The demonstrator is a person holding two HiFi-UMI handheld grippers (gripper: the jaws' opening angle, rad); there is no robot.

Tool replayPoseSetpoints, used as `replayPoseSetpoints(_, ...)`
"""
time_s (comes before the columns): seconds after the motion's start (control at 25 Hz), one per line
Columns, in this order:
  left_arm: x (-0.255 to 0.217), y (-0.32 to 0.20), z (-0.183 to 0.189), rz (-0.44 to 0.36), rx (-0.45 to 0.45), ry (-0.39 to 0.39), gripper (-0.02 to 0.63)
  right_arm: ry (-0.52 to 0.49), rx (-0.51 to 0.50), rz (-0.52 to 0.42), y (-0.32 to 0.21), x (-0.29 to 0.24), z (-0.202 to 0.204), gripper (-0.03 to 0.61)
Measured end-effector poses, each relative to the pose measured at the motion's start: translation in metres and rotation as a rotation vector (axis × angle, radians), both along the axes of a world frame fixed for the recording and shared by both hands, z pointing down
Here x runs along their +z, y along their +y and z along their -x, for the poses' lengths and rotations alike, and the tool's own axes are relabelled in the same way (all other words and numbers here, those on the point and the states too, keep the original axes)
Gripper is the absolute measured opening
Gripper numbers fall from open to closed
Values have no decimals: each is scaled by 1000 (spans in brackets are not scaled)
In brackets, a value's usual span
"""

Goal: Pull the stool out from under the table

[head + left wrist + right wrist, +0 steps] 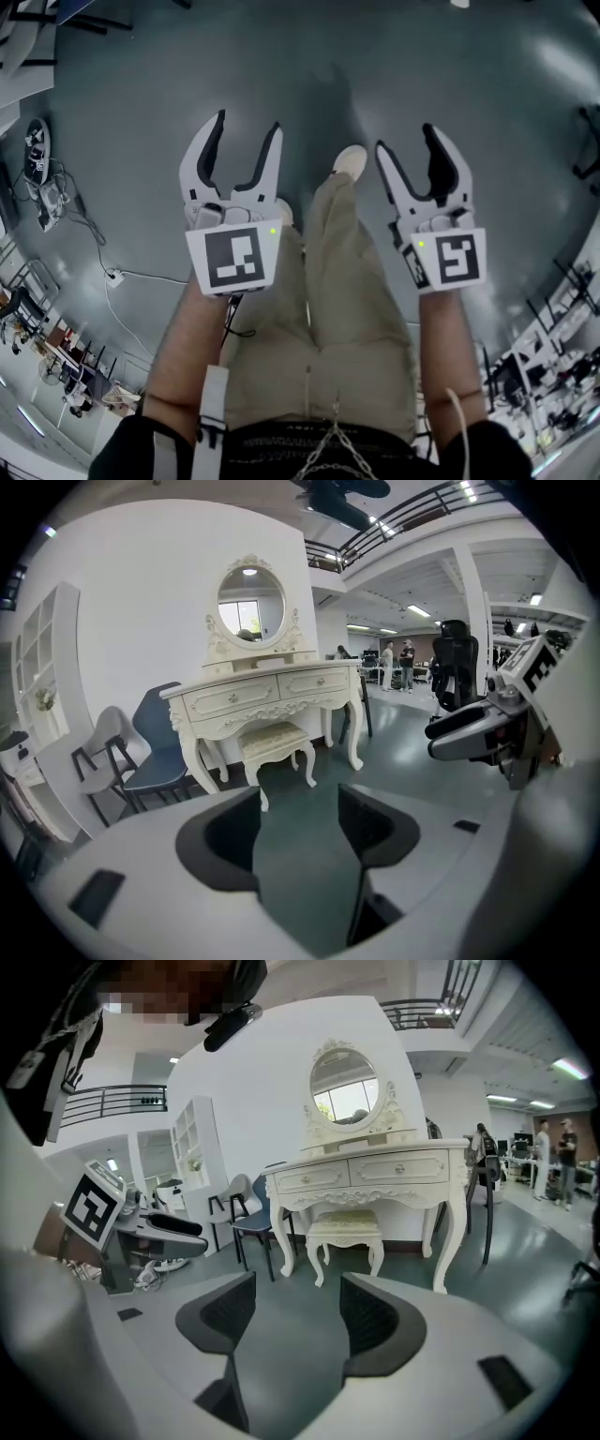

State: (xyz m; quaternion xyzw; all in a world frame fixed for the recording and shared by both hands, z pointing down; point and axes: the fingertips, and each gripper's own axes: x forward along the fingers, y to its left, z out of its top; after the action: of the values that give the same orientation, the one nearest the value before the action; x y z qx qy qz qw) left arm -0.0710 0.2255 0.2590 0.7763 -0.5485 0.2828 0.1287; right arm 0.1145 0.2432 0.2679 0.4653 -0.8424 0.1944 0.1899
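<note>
A cream stool (275, 742) (345, 1229) with carved legs stands tucked under a cream dressing table (267, 697) (367, 1177) that carries an oval mirror. Both stand against a white wall some way ahead of me. My left gripper (242, 148) (298, 829) is open, with only floor between its fingers. My right gripper (405, 155) (296, 1321) is open too, and nothing is in it. In the head view both grippers hang over the grey floor in front of the person's legs (319, 309), and the stool is out of sight there.
A blue chair (155, 752) (251, 1218) and a grey chair (94, 761) stand left of the table. A white shelf unit (195, 1162) stands further left. Black office chair (453, 672) and people stand far right. Cables (89, 253) lie on the floor at left.
</note>
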Motion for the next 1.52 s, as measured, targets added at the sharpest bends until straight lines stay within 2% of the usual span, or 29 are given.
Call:
replayPoseSetpoints(0.24,-2,-45,-13,-10,-31,7,242,-12,25,-1,-40,-14,-24,258)
replayPoseSetpoints(0.48,-11,-84,-17,-38,-78,8,242,-13,-30,-6,-75,-9,-31,257)
replayPoseSetpoints(0.6,-9,-90,-7,-33,-106,-3,242,-13,-72,14,-83,0,-20,256)
replayPoseSetpoints(0.76,8,-99,8,1,-140,-3,242,-17,-68,36,-99,10,-17,257)
replayPoseSetpoints(0.88,17,-115,20,-4,-175,26,242,-1,-56,31,-117,15,-15,257)
replayPoseSetpoints(1.12,14,-159,25,-26,-117,29,242,8,-45,14,-159,9,6,257)
replayPoseSetpoints(1.52,18,-210,49,11,-26,23,242,-22,42,21,-213,8,44,258)
